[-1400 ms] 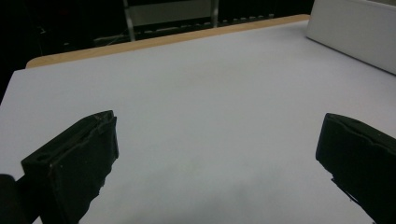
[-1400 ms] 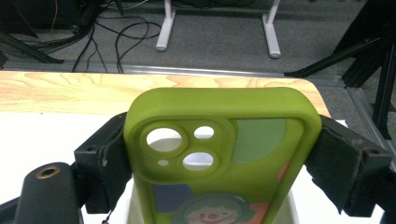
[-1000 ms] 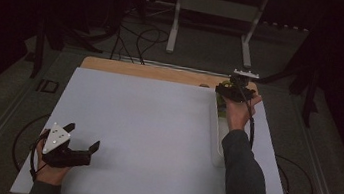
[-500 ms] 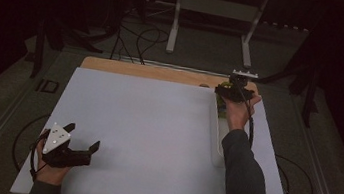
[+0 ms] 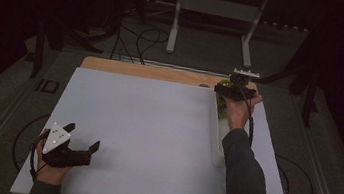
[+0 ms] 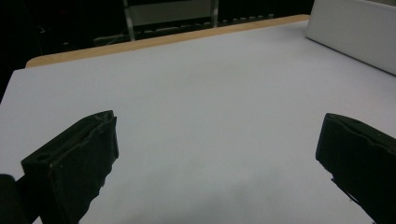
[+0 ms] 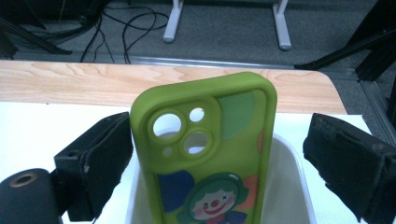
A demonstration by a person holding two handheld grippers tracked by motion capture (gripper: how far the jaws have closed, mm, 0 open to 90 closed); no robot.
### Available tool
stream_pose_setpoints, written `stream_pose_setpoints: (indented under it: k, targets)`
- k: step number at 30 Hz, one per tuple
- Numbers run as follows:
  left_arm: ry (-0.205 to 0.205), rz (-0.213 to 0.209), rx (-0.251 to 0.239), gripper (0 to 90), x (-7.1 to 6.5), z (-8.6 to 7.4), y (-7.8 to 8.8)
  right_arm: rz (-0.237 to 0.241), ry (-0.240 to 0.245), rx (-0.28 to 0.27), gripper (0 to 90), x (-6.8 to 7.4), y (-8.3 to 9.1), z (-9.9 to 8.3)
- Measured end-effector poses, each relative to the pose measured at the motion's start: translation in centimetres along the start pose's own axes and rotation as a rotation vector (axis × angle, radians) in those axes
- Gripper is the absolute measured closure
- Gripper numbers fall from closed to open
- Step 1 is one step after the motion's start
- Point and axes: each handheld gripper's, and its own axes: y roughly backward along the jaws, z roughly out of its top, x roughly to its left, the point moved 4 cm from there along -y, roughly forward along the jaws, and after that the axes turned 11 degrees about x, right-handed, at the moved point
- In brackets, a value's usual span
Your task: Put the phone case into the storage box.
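A green phone case [image 7: 210, 154] with a clown picture stands upright in a long white tray [image 7: 299, 177] at the right of the white board. My right gripper [image 7: 217, 144] is around it. Its jaws have just been opening, and the right pad stands apart from the case's edge, so the gripper is open with the case between the jaws. From above, the right gripper [image 5: 231, 88] is over the tray's far end [image 5: 219, 133], with a bit of the green case [image 5: 221, 102] beside the hand. My left gripper [image 5: 84, 136] rests open at the board's near left, nothing between its jaws [image 6: 219, 140].
The white board [image 5: 144, 139] covers most of the wooden table [image 5: 148, 71], whose far edge shows as a strip. Beyond the table there are cables and a metal stand [image 5: 216, 12] on the dark floor. The tray's side [image 6: 355, 32] also appears far right of the left gripper.
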Motion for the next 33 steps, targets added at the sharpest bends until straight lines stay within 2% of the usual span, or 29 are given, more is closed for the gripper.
stream_pose_setpoints:
  k: [13, 22, 33]
  targets:
    - [0.002, 0.001, -0.002, 0.0, 0.0, 0.0, 0.0, 0.023, 0.016, -0.016, 7.7, 0.1, 0.6, 0.1]
    - [0.003, 0.002, -0.006, 0.0, 0.0, 0.0, 0.1, 0.056, 0.029, -0.019, 7.8, 0.3, 1.1, 0.1]
    - [0.005, 0.000, -0.008, 0.0, 0.1, 0.0, 0.1, 0.109, 0.092, -0.003, 7.9, 0.6, 2.1, -0.3]
